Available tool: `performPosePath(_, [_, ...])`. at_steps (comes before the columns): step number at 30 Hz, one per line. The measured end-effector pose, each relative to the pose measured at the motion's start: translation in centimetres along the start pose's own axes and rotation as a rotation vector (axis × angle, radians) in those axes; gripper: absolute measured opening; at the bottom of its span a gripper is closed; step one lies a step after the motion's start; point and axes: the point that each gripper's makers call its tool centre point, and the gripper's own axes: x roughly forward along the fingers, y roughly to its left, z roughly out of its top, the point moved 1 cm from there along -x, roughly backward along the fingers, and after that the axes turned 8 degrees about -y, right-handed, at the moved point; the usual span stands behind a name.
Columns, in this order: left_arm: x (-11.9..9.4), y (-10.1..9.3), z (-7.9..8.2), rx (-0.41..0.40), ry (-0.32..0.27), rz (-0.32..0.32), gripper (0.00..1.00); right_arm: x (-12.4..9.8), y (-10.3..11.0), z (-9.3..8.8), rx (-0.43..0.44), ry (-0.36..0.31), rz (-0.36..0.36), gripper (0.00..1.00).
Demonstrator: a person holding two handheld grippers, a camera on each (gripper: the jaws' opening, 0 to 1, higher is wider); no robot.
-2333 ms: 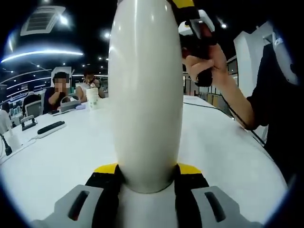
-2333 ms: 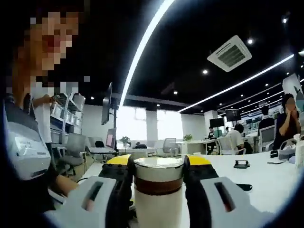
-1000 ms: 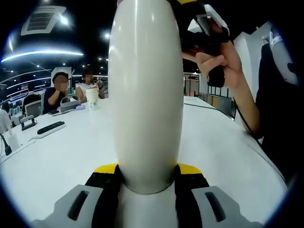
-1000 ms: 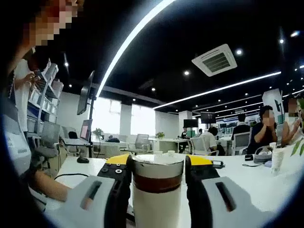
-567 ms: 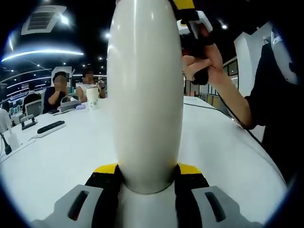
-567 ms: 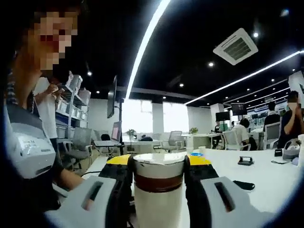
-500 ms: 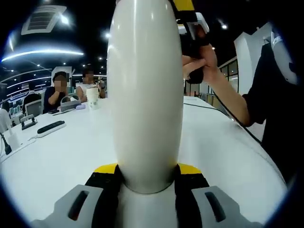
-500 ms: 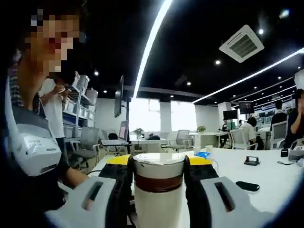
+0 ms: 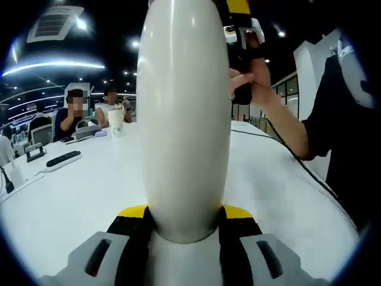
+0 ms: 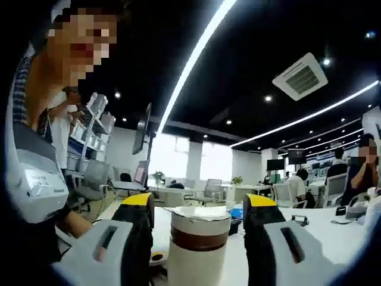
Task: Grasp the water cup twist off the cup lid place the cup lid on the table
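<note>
White, smooth upright water cup [image 9: 181, 119] is clamped by left fingers [image 9: 181, 223] — right fingers [image 10: 198, 223] stand parted, flanking its brown-banded lid [image 10: 200, 229].

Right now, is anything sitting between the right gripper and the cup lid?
Nothing visible. The cup lid stands directly between the right gripper's open jaws, with bare gaps on both sides. The left gripper holds the cup body.
</note>
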Motion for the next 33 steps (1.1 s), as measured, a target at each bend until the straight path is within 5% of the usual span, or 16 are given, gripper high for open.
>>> performPosePath(5, [0.0, 0.1, -0.1, 0.001, 0.000, 0.001, 0.47, -0.5, 0.0, -0.8, -0.070, 0.034, -0.200, 0.52])
performPosePath(8, [0.0, 0.2, -0.1, 0.001, 0.000, 0.002, 0.47, 0.1, 0.2, -0.8, -0.035, -0.008, -0.202, 0.51])
performPosePath(12, [0.0, 0.2, -0.2, 0.001, 0.000, 0.003, 0.47, 0.6, -0.6, -2.1, -0.067, 0.049, -0.226, 0.48])
performPosePath(19, [-0.1, 0.6, -0.3, 0.000, 0.000, 0.004, 0.47, 0.7, -0.4, -2.5, -0.017, 0.043, -0.168, 0.45])
performPosePath(24, [-0.1, 0.6, -0.3, 0.001, 0.001, 0.003, 0.46, 0.6, -0.3, -2.5, 0.040, 0.062, -0.027, 0.45])
performPosePath(30, [-0.1, 0.4, -0.2, 0.001, 0.000, 0.005, 0.46, 0.7, -0.3, -2.6, 0.255, 0.067, 0.272, 0.45])
performPosePath(33, [0.0, 0.3, -0.2, 0.000, 0.001, 0.003, 0.46, 0.5, -0.5, -2.5, 0.294, 0.062, 0.398, 0.45])
